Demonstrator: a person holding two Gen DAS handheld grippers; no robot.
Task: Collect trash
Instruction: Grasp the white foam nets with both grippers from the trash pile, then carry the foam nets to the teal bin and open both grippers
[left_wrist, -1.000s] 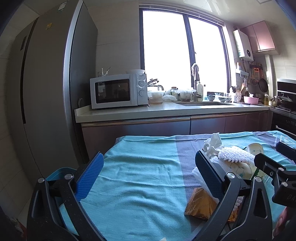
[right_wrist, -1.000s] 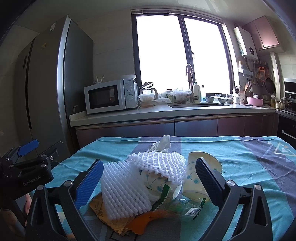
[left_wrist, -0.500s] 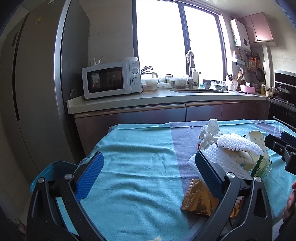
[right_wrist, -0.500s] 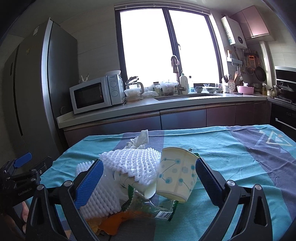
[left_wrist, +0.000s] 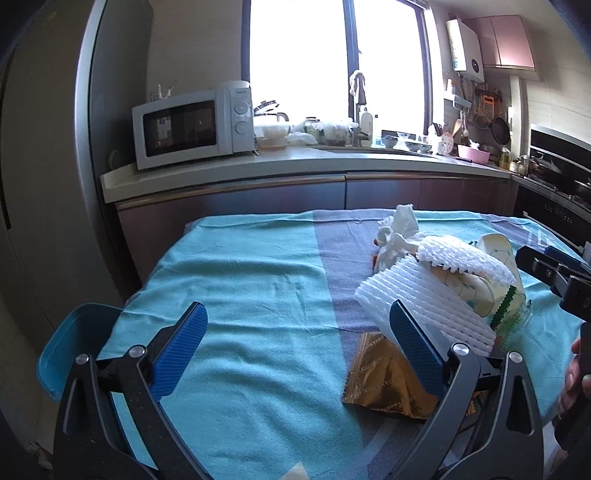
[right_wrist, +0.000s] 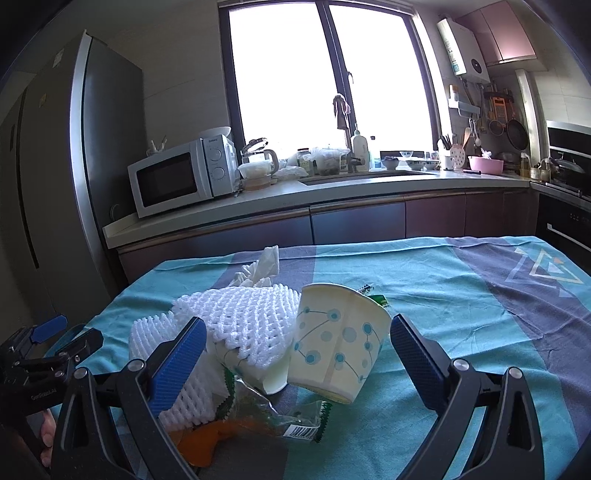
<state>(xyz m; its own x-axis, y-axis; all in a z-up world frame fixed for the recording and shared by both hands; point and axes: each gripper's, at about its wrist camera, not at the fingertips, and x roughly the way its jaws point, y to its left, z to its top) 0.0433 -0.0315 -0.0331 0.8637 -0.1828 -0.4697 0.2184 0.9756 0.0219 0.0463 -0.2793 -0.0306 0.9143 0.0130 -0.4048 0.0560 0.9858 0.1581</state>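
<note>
— Where's the trash?
— Heaped on the teal-clothed surface (right_wrist: 424, 280): a paper cup (right_wrist: 338, 345) on its side, white foam netting (right_wrist: 247, 317), a crumpled tissue (left_wrist: 397, 230) behind, a gold wrapper (left_wrist: 384, 378) in front.
— And the jaws?
— The right gripper (right_wrist: 298, 360) is spread wide before the cup; the left gripper (left_wrist: 298, 345) is spread wide, holding nothing.

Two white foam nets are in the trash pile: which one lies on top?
The open-weave mesh net, draped over a paper cup beside the tissue. The ribbed foam net sits lower, next to the gold wrapper.
</note>
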